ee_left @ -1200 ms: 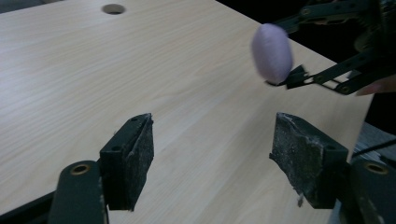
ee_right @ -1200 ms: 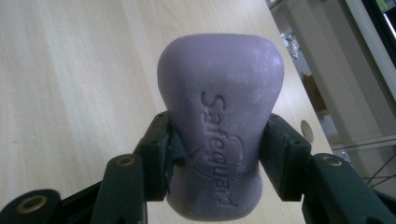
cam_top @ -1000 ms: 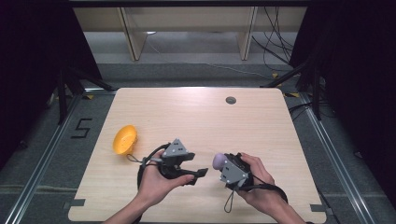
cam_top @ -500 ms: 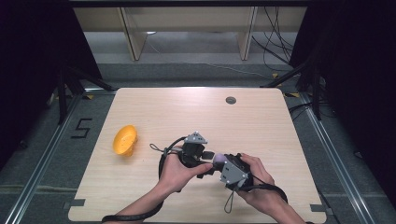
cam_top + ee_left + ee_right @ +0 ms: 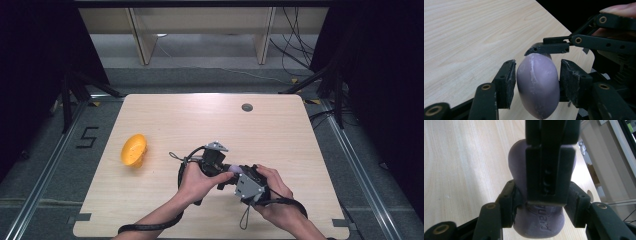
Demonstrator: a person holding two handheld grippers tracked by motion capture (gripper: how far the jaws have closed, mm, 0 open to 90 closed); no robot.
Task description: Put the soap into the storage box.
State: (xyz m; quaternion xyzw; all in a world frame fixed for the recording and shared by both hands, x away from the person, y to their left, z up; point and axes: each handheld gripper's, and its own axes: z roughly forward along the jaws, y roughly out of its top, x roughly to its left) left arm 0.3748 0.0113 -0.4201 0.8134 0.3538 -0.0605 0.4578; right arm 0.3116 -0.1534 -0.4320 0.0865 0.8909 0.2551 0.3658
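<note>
High view: both grippers meet over the near middle of the table [image 5: 165,120], each in one hand. The right gripper [image 5: 239,176] holds a purple piece [image 5: 236,170] clamped between its jaws; the right gripper view shows both pads pressed into the sides of the piece [image 5: 537,220], with raised lettering on its near face. A jaw of the left gripper lies across the front of the piece in that view.

The left gripper [image 5: 226,173] reaches in from the left. Its jaws have just been closing, with the piece between them. In the left gripper view the piece [image 5: 537,85] stands upright between the pads [image 5: 507,82]: the right pad touches its side, and the left pad is at its edge, contact uncertain. A jaw of the right gripper rests on top of the piece there.

An orange bowl [image 5: 133,150] lies tipped on its side at the left of the table, well apart from the hands. A dark round spot [image 5: 247,107] marks the far side of the table.
</note>
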